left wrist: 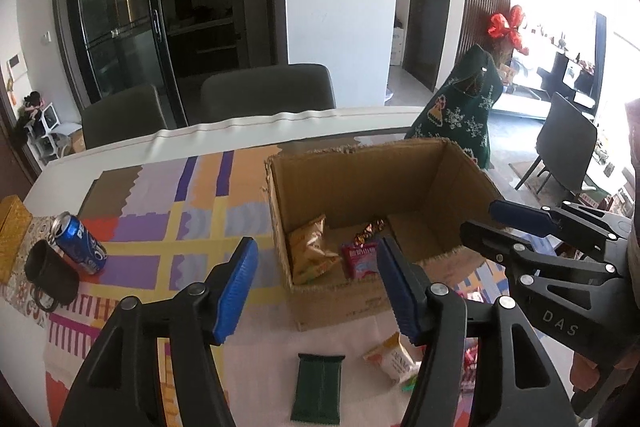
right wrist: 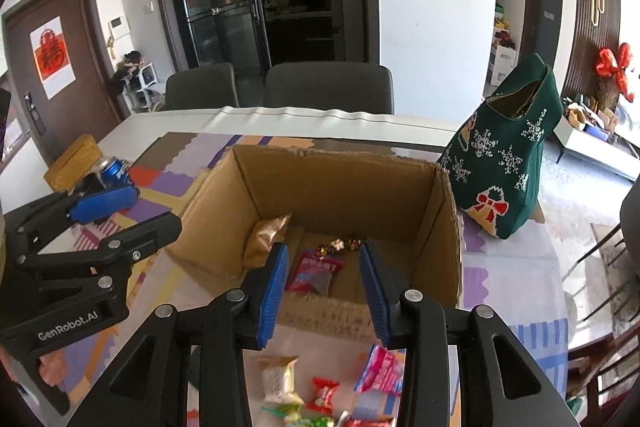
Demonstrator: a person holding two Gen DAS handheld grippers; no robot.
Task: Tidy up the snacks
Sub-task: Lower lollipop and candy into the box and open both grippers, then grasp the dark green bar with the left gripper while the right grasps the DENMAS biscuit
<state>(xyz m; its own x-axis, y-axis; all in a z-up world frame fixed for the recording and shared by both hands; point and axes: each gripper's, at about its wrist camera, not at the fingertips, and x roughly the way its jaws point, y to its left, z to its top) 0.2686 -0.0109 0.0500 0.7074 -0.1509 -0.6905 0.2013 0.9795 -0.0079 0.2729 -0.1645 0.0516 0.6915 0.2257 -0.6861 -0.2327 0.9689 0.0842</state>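
Bright daylight from right, blown-out window glare, fisheye-warped edges, dark corners.

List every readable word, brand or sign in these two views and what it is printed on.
"DAS": on the right claw's black body.
"GenRobot.AI": on the left claw's body.
"PE...": partial, on the blue soda can.
Red character sign on the door poster: blurred.
Red snack packet and cardboard box print: too blurred to read.

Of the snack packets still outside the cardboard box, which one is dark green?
The flat dark green rectangular packet, lying alone on the cloth nearest the left gripper; the others are white, pink or red.
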